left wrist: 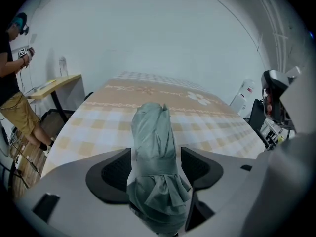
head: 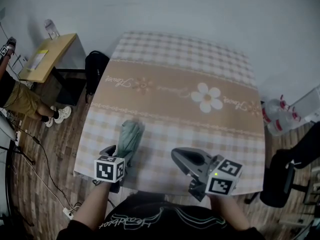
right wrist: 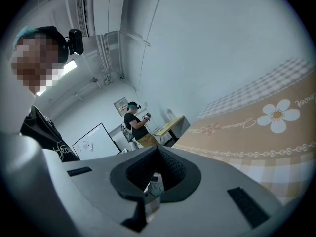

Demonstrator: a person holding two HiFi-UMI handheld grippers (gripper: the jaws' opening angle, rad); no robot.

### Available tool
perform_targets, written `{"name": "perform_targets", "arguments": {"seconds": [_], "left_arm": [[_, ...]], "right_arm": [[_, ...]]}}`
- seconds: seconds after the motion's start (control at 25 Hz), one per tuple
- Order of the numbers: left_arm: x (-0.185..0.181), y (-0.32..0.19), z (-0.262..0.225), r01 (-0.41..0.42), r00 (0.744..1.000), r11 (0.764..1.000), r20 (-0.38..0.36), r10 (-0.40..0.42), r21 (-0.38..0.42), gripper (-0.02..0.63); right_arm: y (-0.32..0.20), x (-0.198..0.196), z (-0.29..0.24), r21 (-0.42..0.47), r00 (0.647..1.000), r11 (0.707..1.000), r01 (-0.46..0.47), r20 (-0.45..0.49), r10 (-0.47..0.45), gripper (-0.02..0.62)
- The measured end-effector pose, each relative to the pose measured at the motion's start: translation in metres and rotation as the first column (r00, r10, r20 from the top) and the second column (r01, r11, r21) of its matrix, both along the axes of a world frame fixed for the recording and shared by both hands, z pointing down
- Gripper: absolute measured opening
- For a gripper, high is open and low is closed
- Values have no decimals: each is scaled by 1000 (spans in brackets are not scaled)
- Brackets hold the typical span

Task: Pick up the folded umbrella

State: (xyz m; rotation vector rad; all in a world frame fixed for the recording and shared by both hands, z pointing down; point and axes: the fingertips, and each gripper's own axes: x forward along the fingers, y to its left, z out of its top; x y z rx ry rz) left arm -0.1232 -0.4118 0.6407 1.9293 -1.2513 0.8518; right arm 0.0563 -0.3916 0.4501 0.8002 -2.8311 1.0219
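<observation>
The left tool [left wrist: 157, 166] is wide open and is not squeezing anything. The umbrella [left wrist: 153, 147] lies right in the gap between its two jaws. It is a grey-green umbrella, folded up, lying flat on the tabletop [head: 200, 134] by the near-left corner, close to the edge where the person stands. Its long side runs from that edge toward the far edge. The bunched-up end is the one closest to the tool, and the rest sticks out past the jaws toward the middle of the tabletop. The black pads [left wrist: 114, 171] sit one on each side of it, very close, and I cannot tell if one is already brushing the cloth. I think the job now is to close the tool on the umbrella. To do it well, the jaws should come in evenly, so both pads land on the firm body inside. If they catch only the loose, floppy cloth, it could slip or pull out. The umbrella looks soft and squashy, so a good firm squeeze should come before any lifting. It would be smart to lift slowly and straight up, because most of the umbrella sticks out in front of the tool and could tip down. The right tool [head: 189, 160] is shut with nothing in it. It hovers by the near edge, well apart from the umbrella.
</observation>
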Motion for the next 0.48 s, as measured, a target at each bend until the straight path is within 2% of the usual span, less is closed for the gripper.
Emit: {"name": "perform_targets", "arguments": {"seconds": [0.48], "left_arm": [[6, 5, 36, -17, 999, 993, 30, 20, -119, 304]], "right_arm": [[-7, 13, 15, -37, 999, 998, -42, 12, 42, 9]]}}
